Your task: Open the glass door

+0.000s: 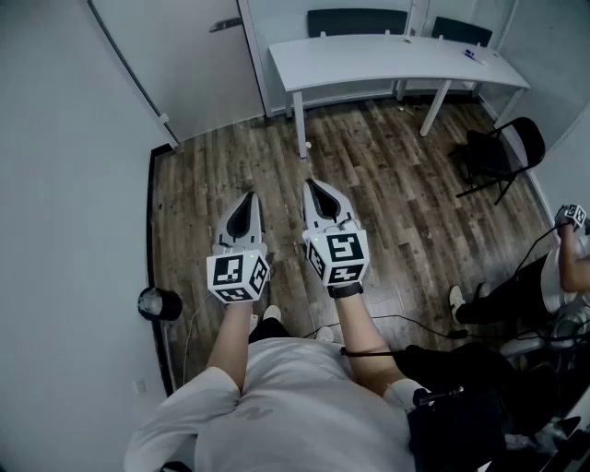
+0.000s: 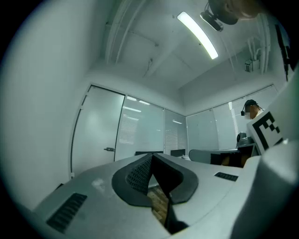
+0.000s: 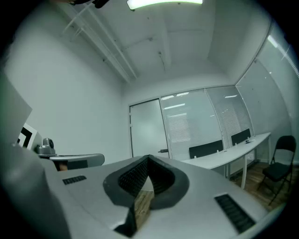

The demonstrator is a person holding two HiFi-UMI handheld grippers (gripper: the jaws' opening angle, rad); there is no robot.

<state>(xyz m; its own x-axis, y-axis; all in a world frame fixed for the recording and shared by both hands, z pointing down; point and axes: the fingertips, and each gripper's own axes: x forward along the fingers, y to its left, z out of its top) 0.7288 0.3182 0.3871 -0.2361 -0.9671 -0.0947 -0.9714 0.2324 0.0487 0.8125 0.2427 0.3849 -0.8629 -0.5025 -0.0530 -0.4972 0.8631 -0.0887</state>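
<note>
At mid-frame of the head view, the left gripper (image 1: pixel 247 201) and the right gripper (image 1: pixel 313 187) are held side by side over the wood floor (image 1: pixel 396 194). Both are pointed level, with jaws pressed together and nothing between them. The glass door (image 1: pixel 184 64) is seen at the upper left and appears shut, its handle (image 1: pixel 226 25) near the top edge — well apart from both grippers. A white table (image 1: pixel 387 57) is set at the upper right.

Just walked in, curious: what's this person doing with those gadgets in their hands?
A person stands in an office, holding a two-jaw gripper in each hand. The left gripper and right gripper are both shut, empty, held level above the wooden floor. The glass door ahead looks closed and its handle is untouched, so opening it hasn't started.
</note>
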